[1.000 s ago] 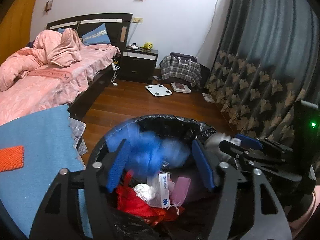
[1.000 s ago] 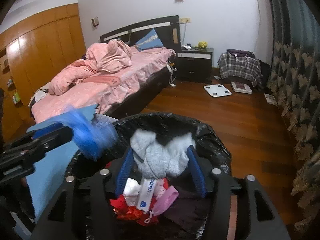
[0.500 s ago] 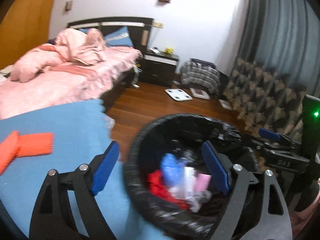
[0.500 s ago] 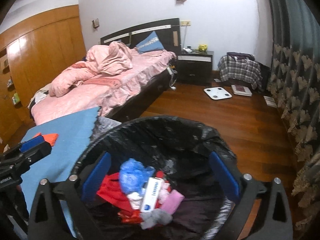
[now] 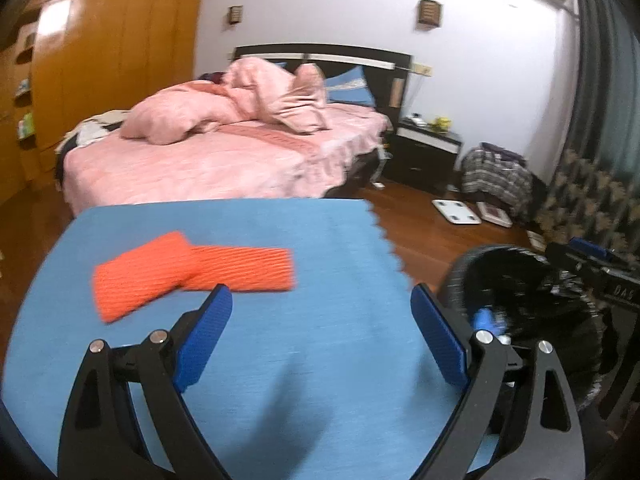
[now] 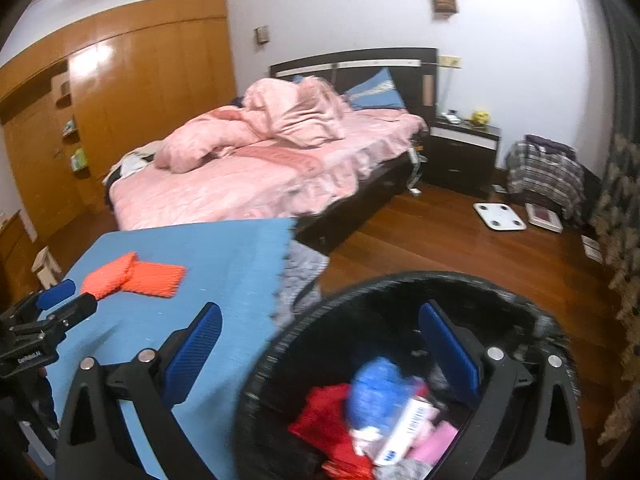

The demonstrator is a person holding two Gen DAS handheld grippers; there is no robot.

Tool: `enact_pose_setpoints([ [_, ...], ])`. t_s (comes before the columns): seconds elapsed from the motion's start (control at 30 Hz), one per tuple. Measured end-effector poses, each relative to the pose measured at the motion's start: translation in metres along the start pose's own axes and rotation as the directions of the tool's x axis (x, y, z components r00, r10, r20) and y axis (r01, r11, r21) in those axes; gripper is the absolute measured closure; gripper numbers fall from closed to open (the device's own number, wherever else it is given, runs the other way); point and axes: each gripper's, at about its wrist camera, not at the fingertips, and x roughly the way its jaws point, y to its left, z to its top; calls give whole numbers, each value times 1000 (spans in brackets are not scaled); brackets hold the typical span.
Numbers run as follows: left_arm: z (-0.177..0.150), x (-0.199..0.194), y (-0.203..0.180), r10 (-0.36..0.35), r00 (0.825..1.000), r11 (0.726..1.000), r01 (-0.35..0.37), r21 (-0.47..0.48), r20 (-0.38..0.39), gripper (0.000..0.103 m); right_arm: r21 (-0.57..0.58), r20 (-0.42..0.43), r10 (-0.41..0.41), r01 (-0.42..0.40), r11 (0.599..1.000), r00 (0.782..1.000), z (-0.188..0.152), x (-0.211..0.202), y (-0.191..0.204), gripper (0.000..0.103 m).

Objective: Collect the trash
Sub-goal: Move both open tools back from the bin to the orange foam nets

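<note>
Left wrist view: the left tool hangs wide open and empty over the blue table. The orange mesh, the only trash left out, lies just ahead and left of its tips. It looks soft and flat, so a shallow pinch could slip off or drag the cloth. The bin sits to the right.

Right wrist view: the right tool is open and empty above the bin, which holds red, blue, white and pink scraps, blurred. A careless swing could knock its rim.
</note>
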Motion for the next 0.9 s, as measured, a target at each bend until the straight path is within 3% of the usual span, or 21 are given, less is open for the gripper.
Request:
enact_pose_setpoints([
  [0.43, -5, 23, 123, 201, 977, 974, -206, -92, -66, 15, -83, -76, 129, -135, 987, 989, 10, 87, 111, 6],
  [0.67, -1, 48, 163, 238, 966, 958, -250, -141, -99, 15, -123, -87, 145, -155, 980, 986, 19, 127, 158, 6],
  [0.9, 2, 74, 177, 247, 959, 954, -265, -137, -137, 15, -138, -138, 145, -164, 977, 980, 17, 164, 185, 7],
])
